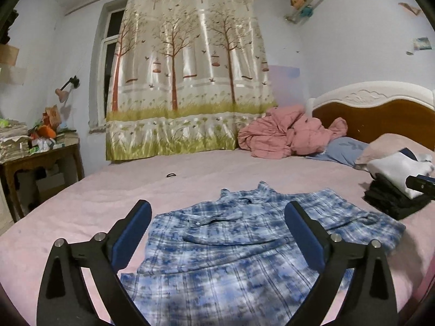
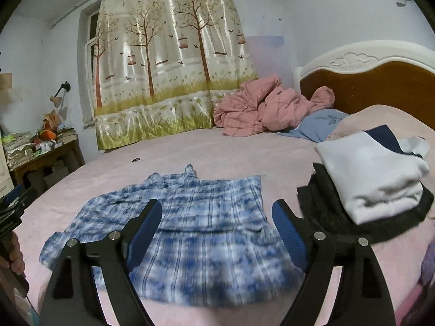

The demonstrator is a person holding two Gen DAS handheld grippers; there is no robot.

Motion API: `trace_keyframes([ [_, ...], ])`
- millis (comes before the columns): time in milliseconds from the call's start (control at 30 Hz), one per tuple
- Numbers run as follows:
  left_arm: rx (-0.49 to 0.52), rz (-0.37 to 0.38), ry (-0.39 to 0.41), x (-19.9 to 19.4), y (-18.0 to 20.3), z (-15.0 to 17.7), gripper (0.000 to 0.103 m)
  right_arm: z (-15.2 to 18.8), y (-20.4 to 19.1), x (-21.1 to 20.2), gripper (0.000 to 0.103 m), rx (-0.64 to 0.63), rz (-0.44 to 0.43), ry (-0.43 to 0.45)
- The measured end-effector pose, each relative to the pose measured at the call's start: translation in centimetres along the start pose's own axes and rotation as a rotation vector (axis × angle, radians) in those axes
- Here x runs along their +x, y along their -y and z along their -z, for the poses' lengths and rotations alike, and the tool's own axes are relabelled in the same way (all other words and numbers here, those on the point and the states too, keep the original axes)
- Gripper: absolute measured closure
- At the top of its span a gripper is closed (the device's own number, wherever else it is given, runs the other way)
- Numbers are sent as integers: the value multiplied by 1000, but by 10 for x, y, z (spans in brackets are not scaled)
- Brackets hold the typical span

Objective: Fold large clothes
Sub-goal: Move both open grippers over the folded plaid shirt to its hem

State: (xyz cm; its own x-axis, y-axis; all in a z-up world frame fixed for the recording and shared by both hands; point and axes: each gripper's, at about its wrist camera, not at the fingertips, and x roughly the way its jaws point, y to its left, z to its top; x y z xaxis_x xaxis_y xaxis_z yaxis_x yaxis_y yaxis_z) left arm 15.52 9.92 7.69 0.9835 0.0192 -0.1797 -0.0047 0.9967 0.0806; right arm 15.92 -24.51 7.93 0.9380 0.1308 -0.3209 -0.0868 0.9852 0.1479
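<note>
Dim indoor light; glare streaks the shiny curtain [image 1: 187,81]. The shirt [image 2: 195,233] below it is blurred, and frame edges curve and darken.

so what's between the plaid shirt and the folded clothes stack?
Only bare pink sheet separates the plaid shirt from the folded stack. The right wrist view shows it best; the left wrist view agrees.
</note>
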Motion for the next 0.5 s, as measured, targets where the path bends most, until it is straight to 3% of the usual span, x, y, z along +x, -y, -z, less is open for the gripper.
trace_keyframes([
  [267,18,-5,38,-23,10,19,1,20,6,-16,15,-1,28,-15],
  [500,23,-7,18,-24,16,34,1,35,8,-13,11,-27,45,-30],
])
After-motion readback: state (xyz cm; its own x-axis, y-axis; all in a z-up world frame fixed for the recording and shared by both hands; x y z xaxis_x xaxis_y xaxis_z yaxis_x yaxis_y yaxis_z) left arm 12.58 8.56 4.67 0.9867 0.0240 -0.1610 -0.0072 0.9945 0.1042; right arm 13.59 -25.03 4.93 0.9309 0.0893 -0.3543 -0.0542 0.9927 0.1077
